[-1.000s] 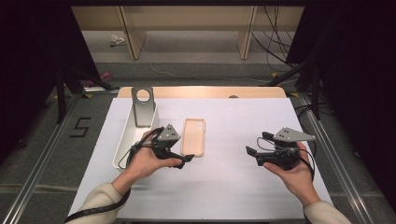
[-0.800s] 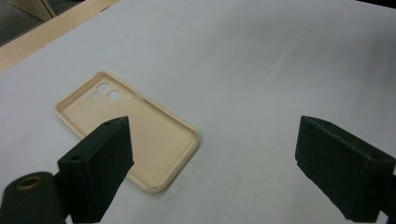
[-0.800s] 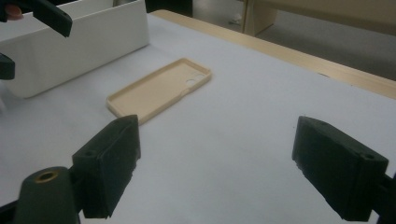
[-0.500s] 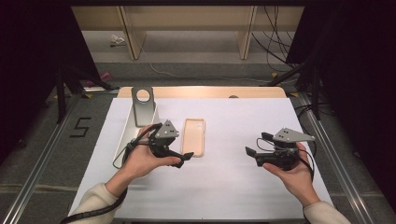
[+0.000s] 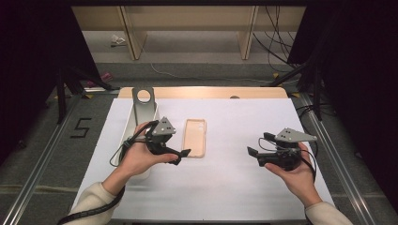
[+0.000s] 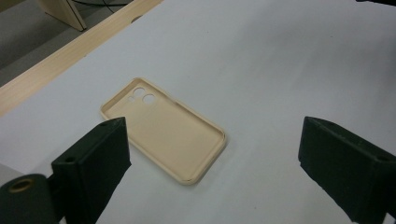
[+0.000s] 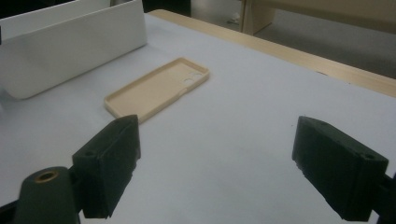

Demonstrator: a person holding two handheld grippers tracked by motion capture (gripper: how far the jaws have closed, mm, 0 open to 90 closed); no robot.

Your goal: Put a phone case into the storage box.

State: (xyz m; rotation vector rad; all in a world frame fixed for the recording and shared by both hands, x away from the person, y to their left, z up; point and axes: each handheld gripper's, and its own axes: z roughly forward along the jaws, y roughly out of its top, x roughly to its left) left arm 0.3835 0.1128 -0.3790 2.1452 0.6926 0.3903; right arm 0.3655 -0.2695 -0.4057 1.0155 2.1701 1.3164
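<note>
the left gripper point(image 5: 180, 154) sits nearest the work, held low over the white table cover point(image 5: 234, 187) with its jaws spread wide and nothing between them; in the left gripper view the beige phone case point(image 6: 163, 128) lies flat just ahead of the jaws, open side up, camera holes at its far end. the right gripper point(image 5: 253, 152) hangs well apart to the right, jaws likewise parted and empty, pointed across the sheet toward the case (it looks idle for now). in the high view the case point(image 5: 194, 137) rests near the middle of the cover, just beside the left gripper's tips and close to the white bin point(image 5: 141, 136) on the left. the likely trouble is the case's thin, low rim: if the jaws come down flat they may only push it along the smooth sheet rather than catch it, and a pinch on one wall could flex the soft shell and let it spring out. approaching skewed, a jaw tip might dig into the cover and wrinkle it, dragging the case. a shove leftward could also wedge it against the bin wall. farther back, the grey stand with a round hole point(image 5: 143, 101) rises at the bin's far end, clear of any near move.
</note>
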